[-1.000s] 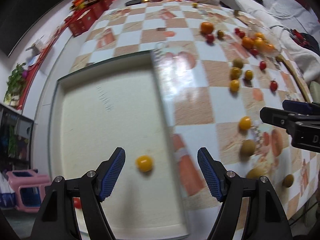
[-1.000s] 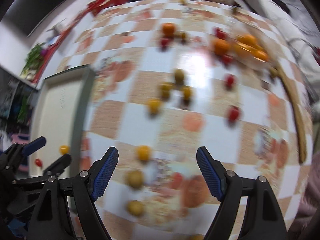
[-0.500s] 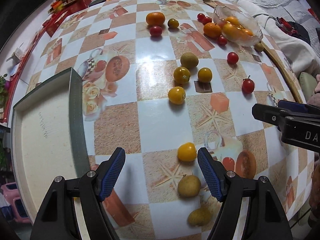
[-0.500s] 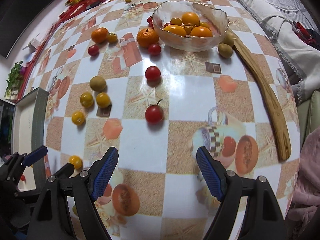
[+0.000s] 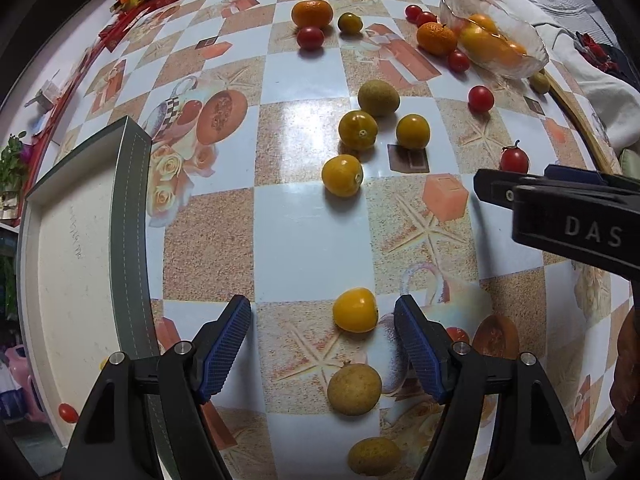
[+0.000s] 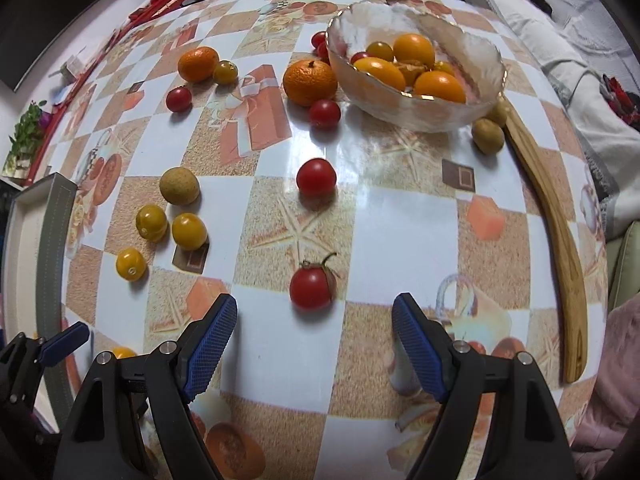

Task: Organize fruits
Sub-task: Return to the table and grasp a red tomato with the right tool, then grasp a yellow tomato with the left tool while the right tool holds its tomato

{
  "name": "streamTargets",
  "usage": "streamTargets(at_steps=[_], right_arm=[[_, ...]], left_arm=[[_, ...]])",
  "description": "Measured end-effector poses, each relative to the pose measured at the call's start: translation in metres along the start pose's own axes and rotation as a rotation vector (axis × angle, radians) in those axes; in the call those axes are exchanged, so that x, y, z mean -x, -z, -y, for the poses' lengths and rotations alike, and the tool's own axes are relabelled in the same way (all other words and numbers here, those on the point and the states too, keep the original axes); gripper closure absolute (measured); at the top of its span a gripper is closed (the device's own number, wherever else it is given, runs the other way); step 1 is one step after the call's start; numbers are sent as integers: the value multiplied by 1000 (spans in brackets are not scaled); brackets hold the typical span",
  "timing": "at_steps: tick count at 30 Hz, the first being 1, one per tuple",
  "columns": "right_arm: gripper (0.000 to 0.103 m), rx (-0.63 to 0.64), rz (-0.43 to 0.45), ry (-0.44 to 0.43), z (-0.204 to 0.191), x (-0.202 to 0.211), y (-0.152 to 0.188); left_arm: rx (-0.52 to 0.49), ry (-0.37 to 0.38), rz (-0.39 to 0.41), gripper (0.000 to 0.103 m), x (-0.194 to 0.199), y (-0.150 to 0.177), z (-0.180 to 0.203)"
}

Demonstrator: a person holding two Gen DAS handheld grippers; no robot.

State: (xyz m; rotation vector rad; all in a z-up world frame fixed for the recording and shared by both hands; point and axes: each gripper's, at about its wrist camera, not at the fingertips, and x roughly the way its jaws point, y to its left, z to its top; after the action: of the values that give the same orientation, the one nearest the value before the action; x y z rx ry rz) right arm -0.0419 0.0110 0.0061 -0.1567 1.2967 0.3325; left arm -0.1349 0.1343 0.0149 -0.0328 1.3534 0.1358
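Two black grippers with blue ribbed pads are seen above a desk [image 6: 404, 240] covered in a glossy checked cloth printed with cups and starfish. The left gripper [image 5: 322, 343] has its fingers [image 5: 224, 344] spread wide; a small yellow tomato [image 5: 355, 309] lies on the desk between the tips, nearer the right one, and no touch is seen. The right gripper [image 6: 314, 345] also has its fingers [image 6: 418, 346] spread wide and nothing is held; a stemmed red cherry tomato [image 6: 312, 286] lies just ahead of the gap, clear of both pads.

Counted in the right wrist view: one scalloped clear glass bowl [image 6: 486, 80] holding orange and yellow fruits, too heaped to count surely; two loose mandarins [image 6: 310, 82] beside it; six red cherry tomatoes on the cloth, two of them partly hidden behind the bowl; about six small yellow tomatoes; three tan, rough-skinned round fruits; one long curved wooden utensil [image 6: 560, 240] along the right edge.

In the left wrist view, a shallow cream tray with a dark green rim [image 5: 128, 216] sits at the desk's left side, with one red cherry tomato [image 5: 68, 413] inside near its lower edge. Two more tan round fruits [image 5: 354, 389] lie just below the left gripper's gap.
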Motion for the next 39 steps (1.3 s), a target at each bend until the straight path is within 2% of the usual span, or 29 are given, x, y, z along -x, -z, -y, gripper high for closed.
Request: streamTargets(at_steps=[2,5,8,9,10,12,15,17,31,39], right_arm=[[28,13,8,17,-3,0,-1],[40,25,17,33,-6,0,-3],[60,32,28,29,-5,2,-3],[73,33,29,27,-5,2,-3],[79,31,28,19,-4,2,-4],[79,14,31,-7,0,4,-3],[79,-20,40,-52,8,12,3],[79,-32,47,-69,11,17,7],[79,-40,39,-127,0,40,29],[79,-39,26,-132,-11,44,36]], left_arm=[[2,-1,-1,28,1,1,3],[4,29,-4,43,5,4,9],[-28,35,2,60,8,5,21],[-35,40,5,67,9,7,24],[-42,44,8,73,10,8,27],[-43,45,14,77,12,10,28],[8,124,25,78,16,11,17],[25,145,42,78,24,11,6],[60,153,87,79,46,8,-40],[34,160,85,78,43,10,-36]])
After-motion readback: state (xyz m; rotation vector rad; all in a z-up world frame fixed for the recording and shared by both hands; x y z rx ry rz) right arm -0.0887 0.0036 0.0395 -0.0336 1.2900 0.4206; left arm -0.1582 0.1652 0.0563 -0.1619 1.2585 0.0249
